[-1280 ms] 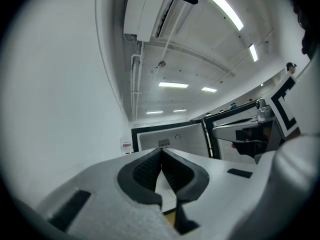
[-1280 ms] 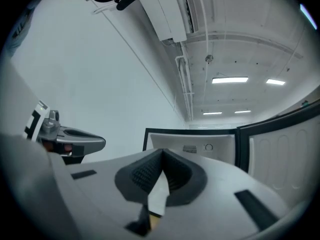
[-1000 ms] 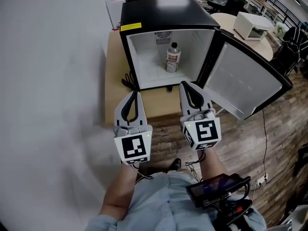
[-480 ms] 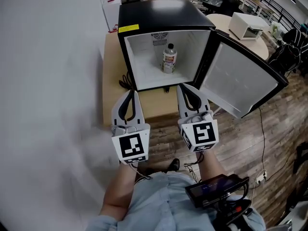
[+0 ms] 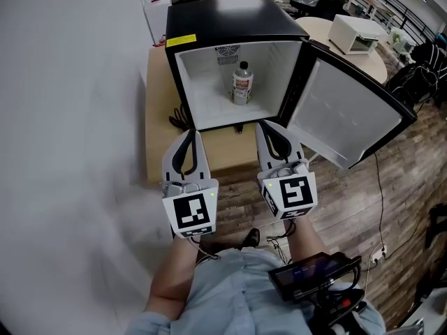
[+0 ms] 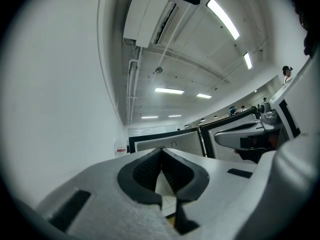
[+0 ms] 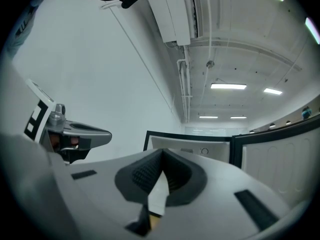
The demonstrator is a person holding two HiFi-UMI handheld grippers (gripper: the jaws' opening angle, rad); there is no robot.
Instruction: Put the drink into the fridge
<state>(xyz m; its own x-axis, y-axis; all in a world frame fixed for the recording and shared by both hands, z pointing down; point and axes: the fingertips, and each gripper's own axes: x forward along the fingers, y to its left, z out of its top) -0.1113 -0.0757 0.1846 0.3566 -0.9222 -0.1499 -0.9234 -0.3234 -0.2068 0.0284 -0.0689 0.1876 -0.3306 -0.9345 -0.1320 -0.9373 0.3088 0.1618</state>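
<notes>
A clear drink bottle with a white label and dark cap stands upright inside the small black fridge, toward the back of its white interior. The fridge door hangs wide open to the right. My left gripper and right gripper are held side by side in front of the fridge opening, well short of the bottle. Both are shut with nothing between their jaws. In the left gripper view the left gripper points up at the fridge front, and the right gripper does the same in its own view.
The fridge sits on a low wooden table against a white wall at the left. A dark cable lies by the fridge's left foot. A round table with a white appliance stands at the back right. Wood floor lies below.
The view has shifted slightly, so the fridge and bottle sit a bit higher and further left in the head view. Both grippers hold almost the same place and stay shut.
</notes>
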